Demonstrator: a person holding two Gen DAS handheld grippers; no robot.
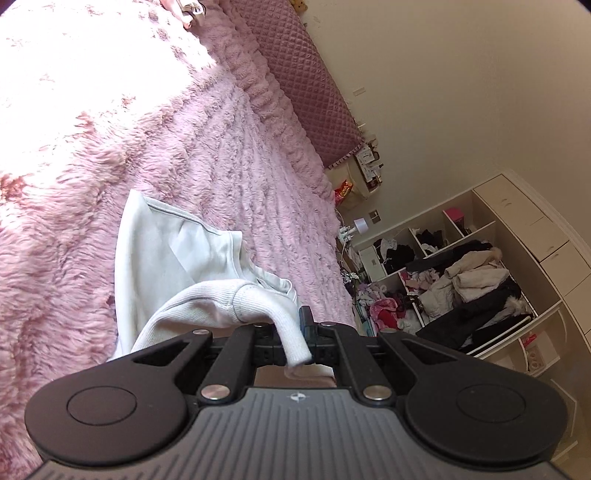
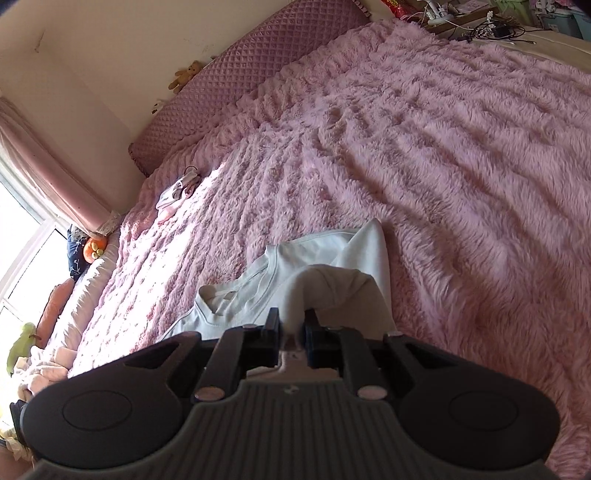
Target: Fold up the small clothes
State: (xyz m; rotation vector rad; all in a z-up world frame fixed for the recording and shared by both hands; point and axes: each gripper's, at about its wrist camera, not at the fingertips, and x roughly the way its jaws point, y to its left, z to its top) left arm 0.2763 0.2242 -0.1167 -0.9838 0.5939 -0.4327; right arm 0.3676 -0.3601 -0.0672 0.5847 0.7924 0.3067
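left hand-held gripper (image 1: 295,345) pinching white top (image 1: 173,251) cuff | right hand-held gripper (image 2: 291,332) pinching fabric fold

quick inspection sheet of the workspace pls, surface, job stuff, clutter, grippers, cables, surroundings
surface: fluffy pink bedspread, rumpled.
job's things: white top, part lifted, neckline showing.
clutter: small pink-white garment lying apart near the quilted headboard.
grippers: left gripper shut on the top's ribbed edge; right gripper shut on its fabric.
cables: tangle of cords beyond the bed.
surroundings: open shelves piled with clothes; teddy bear; window with pink curtain.
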